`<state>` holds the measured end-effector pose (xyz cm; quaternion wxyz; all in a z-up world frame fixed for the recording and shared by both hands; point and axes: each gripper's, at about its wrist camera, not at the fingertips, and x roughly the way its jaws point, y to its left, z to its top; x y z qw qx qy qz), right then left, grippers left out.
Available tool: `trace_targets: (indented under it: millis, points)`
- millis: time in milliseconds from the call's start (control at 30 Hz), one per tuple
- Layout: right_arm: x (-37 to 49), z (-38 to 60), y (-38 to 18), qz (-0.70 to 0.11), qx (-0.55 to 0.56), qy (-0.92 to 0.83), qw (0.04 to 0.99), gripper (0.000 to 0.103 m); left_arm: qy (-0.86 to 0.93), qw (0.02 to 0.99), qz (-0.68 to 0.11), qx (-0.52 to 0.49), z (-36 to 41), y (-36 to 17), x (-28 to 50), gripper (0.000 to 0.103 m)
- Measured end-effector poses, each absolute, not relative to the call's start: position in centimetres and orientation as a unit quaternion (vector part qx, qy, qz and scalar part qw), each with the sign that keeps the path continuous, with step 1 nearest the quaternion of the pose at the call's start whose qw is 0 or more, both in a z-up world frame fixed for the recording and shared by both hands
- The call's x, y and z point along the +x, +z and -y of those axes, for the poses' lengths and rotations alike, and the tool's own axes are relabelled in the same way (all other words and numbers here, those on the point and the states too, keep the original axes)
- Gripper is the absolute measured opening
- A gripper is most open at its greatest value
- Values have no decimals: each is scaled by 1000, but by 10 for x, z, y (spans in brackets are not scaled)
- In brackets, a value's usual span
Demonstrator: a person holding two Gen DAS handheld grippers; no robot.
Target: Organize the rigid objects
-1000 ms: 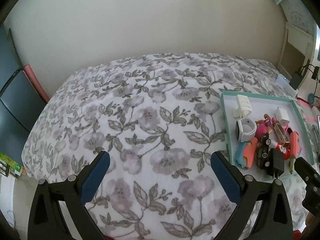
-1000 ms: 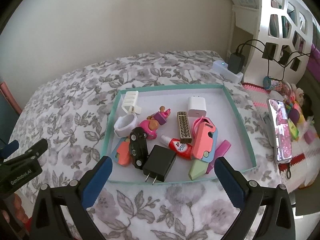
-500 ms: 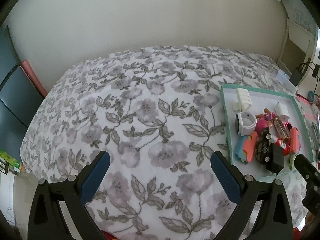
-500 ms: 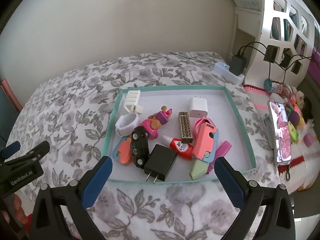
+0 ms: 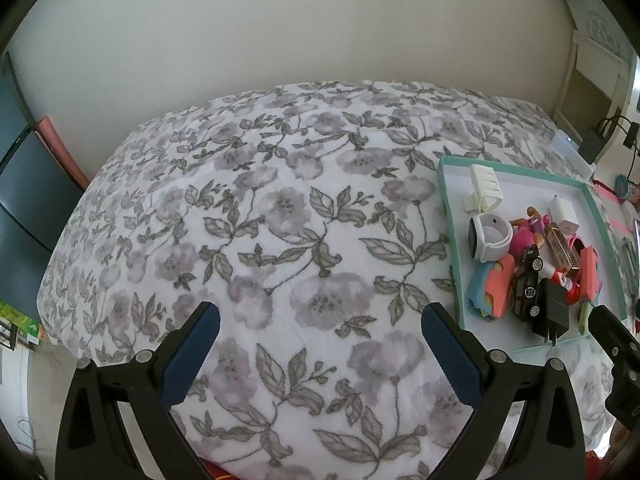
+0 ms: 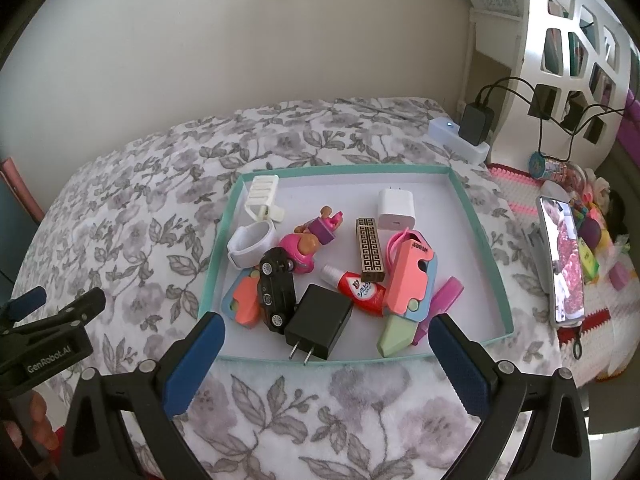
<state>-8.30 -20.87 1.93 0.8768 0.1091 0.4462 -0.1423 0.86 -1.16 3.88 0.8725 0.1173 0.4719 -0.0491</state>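
A teal-rimmed white tray lies on a floral bedspread and holds several small objects: a black charger, a black toy car, a white charger, a white wristband, a white clip, a red tube, a patterned brown bar and a coral folding toy. My right gripper is open and empty, just in front of the tray's near rim. My left gripper is open and empty over bare bedspread, left of the tray.
A phone on a stand and a pile of small toys sit right of the tray. A power strip with a plugged adapter lies behind it by a white cut-out shelf. A wall runs behind the bed.
Both grippers have drawn back and up a little, so the bed and tray sit slightly higher and smaller in view. The jaws stay open; nothing in the tray moved.
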Motion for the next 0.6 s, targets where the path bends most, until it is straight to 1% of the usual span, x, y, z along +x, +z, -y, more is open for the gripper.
trace_targets:
  millis: [600]
  points:
    - [-81, 211, 16, -456, 107, -144, 871, 103, -46, 870, -475, 121, 13, 37, 10, 101]
